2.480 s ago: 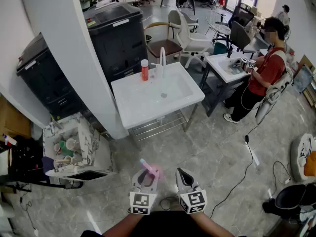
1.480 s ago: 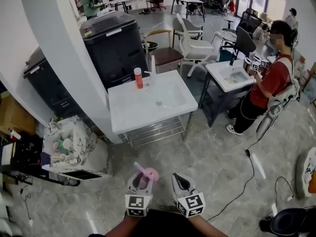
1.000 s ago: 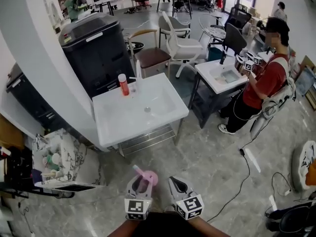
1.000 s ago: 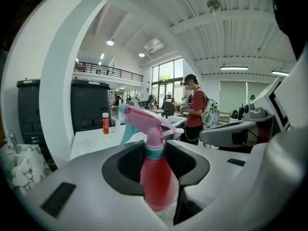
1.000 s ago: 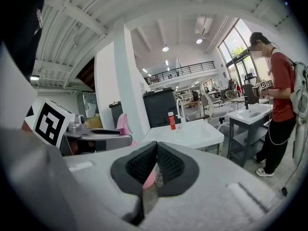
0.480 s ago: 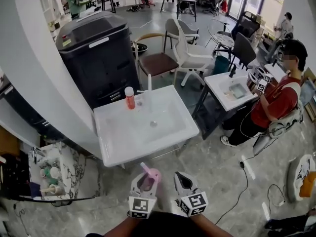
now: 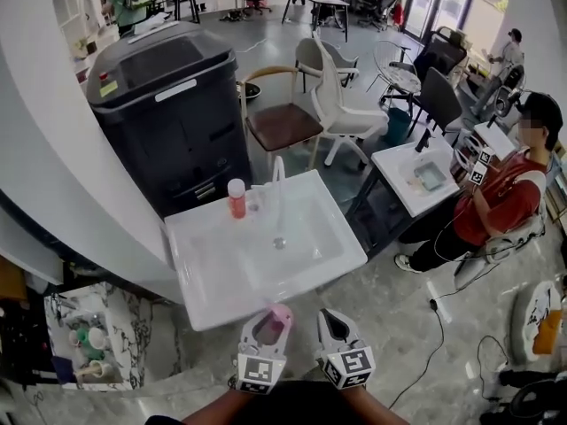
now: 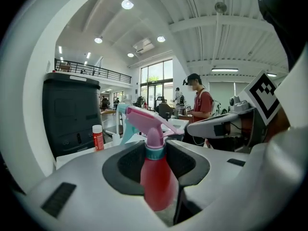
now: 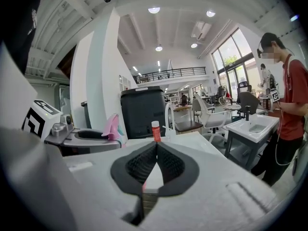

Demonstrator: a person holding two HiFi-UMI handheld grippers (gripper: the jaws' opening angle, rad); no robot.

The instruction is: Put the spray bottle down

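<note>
A pink-red spray bottle (image 8: 156,179) with a pink trigger head stands upright between the jaws of my left gripper (image 8: 156,154), which is shut on its body. In the head view the left gripper (image 7: 266,330) and the spray bottle (image 7: 277,318) hang just above the front edge of a white sink table (image 7: 213,277). My right gripper (image 7: 335,328) is beside it on the right, a little short of that edge. The right gripper (image 9: 156,147) has its pads pressed together with nothing between them.
On the sink table stand a small red bottle (image 7: 236,198) and a white faucet (image 7: 278,182) at the back. Behind it is a large black machine (image 7: 168,104) and chairs (image 7: 283,124). A person (image 7: 496,206) stands at a second sink table (image 7: 421,173). A marbled cabinet (image 7: 89,339) is at the left.
Both grippers have travelled forward across the floor and the white sink table has come close, its front edge now under the spray bottle. The left gripper's hold on the bottle is unchanged.
</note>
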